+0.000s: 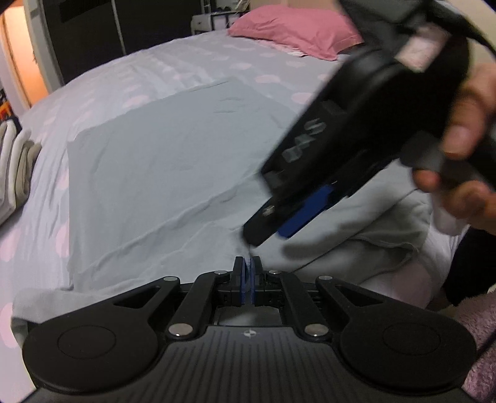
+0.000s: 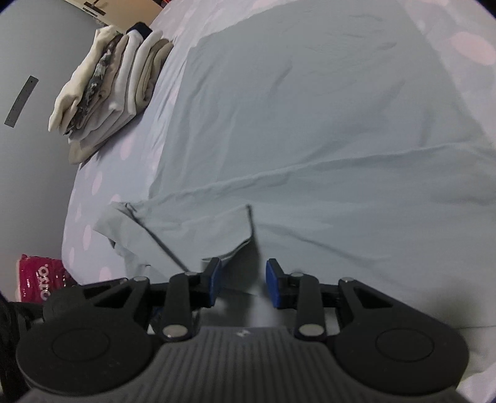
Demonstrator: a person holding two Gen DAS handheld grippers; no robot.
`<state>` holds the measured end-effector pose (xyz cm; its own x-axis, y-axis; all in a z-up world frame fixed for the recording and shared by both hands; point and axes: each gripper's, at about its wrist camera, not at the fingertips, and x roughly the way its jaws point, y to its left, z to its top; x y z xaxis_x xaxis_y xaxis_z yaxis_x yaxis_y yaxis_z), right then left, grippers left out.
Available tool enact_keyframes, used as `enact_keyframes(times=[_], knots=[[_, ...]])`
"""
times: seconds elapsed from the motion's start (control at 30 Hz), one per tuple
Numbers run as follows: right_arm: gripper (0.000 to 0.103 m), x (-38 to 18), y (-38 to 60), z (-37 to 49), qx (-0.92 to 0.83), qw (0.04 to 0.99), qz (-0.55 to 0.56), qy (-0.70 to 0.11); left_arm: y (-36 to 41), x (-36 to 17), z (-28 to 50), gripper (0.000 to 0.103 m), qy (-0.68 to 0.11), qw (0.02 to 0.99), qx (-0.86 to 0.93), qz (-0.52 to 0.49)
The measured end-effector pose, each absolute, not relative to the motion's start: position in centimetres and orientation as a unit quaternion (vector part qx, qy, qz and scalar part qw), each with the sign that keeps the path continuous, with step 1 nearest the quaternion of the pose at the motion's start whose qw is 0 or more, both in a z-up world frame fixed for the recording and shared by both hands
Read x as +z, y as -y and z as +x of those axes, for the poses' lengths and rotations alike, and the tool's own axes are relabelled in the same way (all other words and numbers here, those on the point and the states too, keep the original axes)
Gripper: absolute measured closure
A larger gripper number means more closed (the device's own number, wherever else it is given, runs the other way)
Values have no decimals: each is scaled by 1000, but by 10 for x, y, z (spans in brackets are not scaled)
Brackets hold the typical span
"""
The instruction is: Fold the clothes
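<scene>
Left tool [image 1: 248,272] pads pressed together, maybe pinching grey garment [image 1: 161,173]; right tool [image 2: 243,280] spread; right view alone shows folded stack [image 2: 108,83].

This is a bedroom in a home. A bed [image 1: 173,71] fills most of both views, covered with a pale lilac sheet printed with pink spots. A pink pillow [image 1: 297,29] lies at its head, toward one o'clock in the left wrist view. A pile of folded clothes [image 2: 108,80] sits on the bed's edge at ten o'clock in the right wrist view, and a red plastic bag [image 2: 38,276] lies on the floor at eight o'clock. A dark wardrobe [image 1: 90,31] stands behind the bed.
</scene>
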<state>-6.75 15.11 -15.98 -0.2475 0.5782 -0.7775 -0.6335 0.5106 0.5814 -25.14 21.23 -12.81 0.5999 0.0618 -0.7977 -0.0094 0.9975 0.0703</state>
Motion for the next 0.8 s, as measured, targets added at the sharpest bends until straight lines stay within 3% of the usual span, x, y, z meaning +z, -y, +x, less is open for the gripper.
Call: enact_keyframes(times=[0.33, 0.53, 0.57, 0.6, 0.63, 0.7, 0.77, 0.8], knots=[[67, -193, -168, -60, 451, 561, 55, -692, -199, -128, -259, 102, -440, 896, -3, 57], [67, -183, -170, -64, 464, 576, 38, -672, -188, -129, -260, 102, -439, 895, -31, 75], [73, -178, -169, -64, 470, 582, 35, -663, -188, -129, -259, 102, -439, 895, -32, 75], [87, -173, -168, -64, 475, 587, 31, -655, -188, -129, -259, 102, -440, 895, -34, 72], [96, -169, -167, -64, 480, 593, 27, -646, -189, -129, -259, 101, -440, 895, -36, 69], [99, -159, -165, -65, 491, 603, 20, -629, -191, -126, -260, 98, -438, 896, -37, 62], [99, -150, -163, -65, 501, 613, 13, -611, -193, -121, -262, 85, -432, 899, -38, 58], [99, -145, -162, -65, 506, 618, 9, -602, -196, -117, -264, 85, -426, 902, -36, 57]])
